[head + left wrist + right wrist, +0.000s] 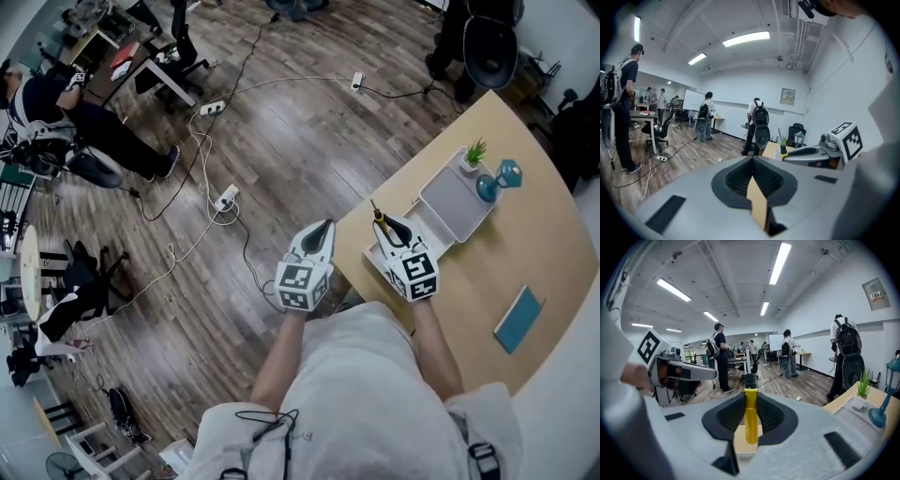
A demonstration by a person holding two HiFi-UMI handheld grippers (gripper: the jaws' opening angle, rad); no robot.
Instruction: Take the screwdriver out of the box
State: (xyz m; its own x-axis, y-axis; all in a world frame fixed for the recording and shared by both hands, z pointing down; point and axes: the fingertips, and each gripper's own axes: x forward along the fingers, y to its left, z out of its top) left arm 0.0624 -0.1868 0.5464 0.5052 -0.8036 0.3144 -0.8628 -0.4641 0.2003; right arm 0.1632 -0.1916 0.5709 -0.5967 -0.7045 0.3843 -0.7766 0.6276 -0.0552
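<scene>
A screwdriver (pixel 377 217) with a yellow handle (pixel 751 420) and a black collar stands upright between the pads of my right gripper (pixel 390 228), which is shut on it. The tool is held above a small white box (pixel 376 257) near the wooden table's (pixel 487 281) left edge. In the right gripper view the handle fills the middle of my right gripper (pixel 751 401). My left gripper (pixel 326 225) hovers just off the table's edge, left of the box, shut with nothing in it; its pads (pixel 740 176) meet in the left gripper view, where the right gripper (pixel 811 152) shows alongside.
A white tray (pixel 452 203) beyond the box holds a small potted plant (pixel 474 153) and a blue lamp (pixel 497 180). A teal notebook (pixel 518 319) lies near the table's right edge. Cables and power strips (pixel 225 199) cross the wooden floor; people and office chairs stand further off.
</scene>
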